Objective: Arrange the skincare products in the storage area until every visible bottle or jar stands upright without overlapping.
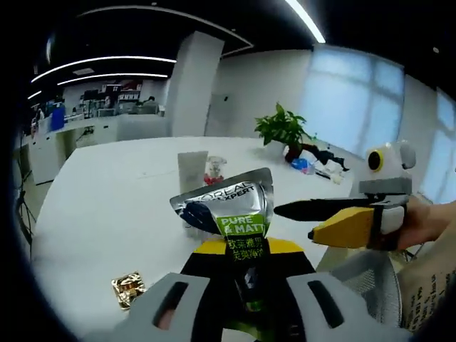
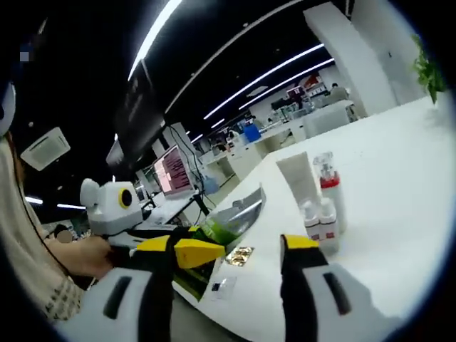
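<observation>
The left gripper's [image 1: 246, 285] fingers are clenched on a squashy silver and green face-wash tube [image 1: 235, 228]. The tube sticks up between the two grey fingers, with its flat crimped end on top. It is up in the air above the white bench [image 1: 107, 206], not on it.

The right gripper [image 2: 235, 285] has its fingers spread wide, with nothing between them. In the left gripper view it [image 1: 356, 217] hangs just beside the tube, on the right.

I think the step now is carrying the tube to its spot. Next, the tube likely needs to go down on its cap, near the other bottles but not touching them. It may tip, so the free fingers could help steady it.

Past the fingers, a white tube [image 2: 298, 179], a clear bottle with a red band [image 2: 329, 187] and two small white bottles [image 2: 319, 217] stand upright close together on the bench. A small shiny gold packet [image 1: 129, 288] lies flat, well apart from them.

The held tube reads "L'OREAL", "EXPERT" and "PURE & MATT". The small Chinese writing underneath is hard to read.
</observation>
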{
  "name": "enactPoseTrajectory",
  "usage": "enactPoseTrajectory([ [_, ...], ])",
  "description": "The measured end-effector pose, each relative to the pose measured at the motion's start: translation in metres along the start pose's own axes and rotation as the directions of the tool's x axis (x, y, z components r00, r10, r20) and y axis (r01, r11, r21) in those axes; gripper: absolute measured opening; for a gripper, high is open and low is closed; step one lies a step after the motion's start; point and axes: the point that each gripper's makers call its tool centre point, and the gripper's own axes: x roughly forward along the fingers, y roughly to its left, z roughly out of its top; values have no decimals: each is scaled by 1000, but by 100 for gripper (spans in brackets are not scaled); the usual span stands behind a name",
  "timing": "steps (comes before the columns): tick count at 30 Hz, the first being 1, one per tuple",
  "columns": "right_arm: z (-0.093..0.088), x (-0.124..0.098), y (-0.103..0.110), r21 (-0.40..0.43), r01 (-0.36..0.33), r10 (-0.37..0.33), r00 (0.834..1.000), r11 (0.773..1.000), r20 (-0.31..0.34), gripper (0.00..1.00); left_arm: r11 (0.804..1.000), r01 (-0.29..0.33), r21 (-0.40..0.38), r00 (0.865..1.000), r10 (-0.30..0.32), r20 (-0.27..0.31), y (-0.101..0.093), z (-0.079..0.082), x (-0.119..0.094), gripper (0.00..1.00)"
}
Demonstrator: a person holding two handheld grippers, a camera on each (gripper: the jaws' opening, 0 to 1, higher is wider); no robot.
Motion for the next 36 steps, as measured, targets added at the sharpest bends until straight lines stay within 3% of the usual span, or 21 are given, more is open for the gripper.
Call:
enactPoseTrajectory([
  [4, 13, 6, 6, 118, -41, 33, 997, 992, 70, 53, 999, 34, 28, 999, -34, 16, -8, 6, -8, 14],
  [7, 25, 8, 8, 179, -73, 51, 991, 981, 124, 42, 998, 61, 30, 998, -62, 30, -14, 9, -13, 14],
  [10, 28, 10, 12, 217, -97, 68, 988, 971, 136, 28, 996, 79, 44, 996, -80, 29, -17, 9, -15, 14],
  [15, 29, 9, 17, 254, -124, 87, 985, 959, 152, 14, 994, 94, 48, 995, -96, 31, -20, 8, -15, 17],
  [18, 30, 8, 18, 259, -135, 96, 983, 956, 158, 10, 994, 108, 32, 994, -109, 31, -19, 6, -15, 22],
  [20, 29, 6, 21, 253, -151, 117, 982, 956, 146, 8, 991, 115, 68, 993, -117, 19, -20, 4, -15, 26],
  [25, 28, 4, 21, 259, -162, 129, 982, 952, 139, 2, 990, 126, 64, 992, -127, 16, -17, 5, -18, 49],
  [28, 30, 2, 16, 262, -162, 128, 981, 951, 143, 2, 988, 109, 114, 993, -112, 23, -10, 9, -23, 56],
  [32, 33, 1, 15, 263, -176, 142, 980, 949, 142, 1, 988, 139, 67, 989, -142, 36, 0, 13, -28, 63],
  [35, 43, -1, 27, 291, -262, 218, 960, 920, 177, 1, 980, 187, 62, 982, -188, 18, 1, 14, -32, 63],
  [36, 49, -2, 36, 304, -310, 259, 946, 901, 197, 1, 973, 219, 73, 976, -220, 7, -2, 14, -33, 62],
])
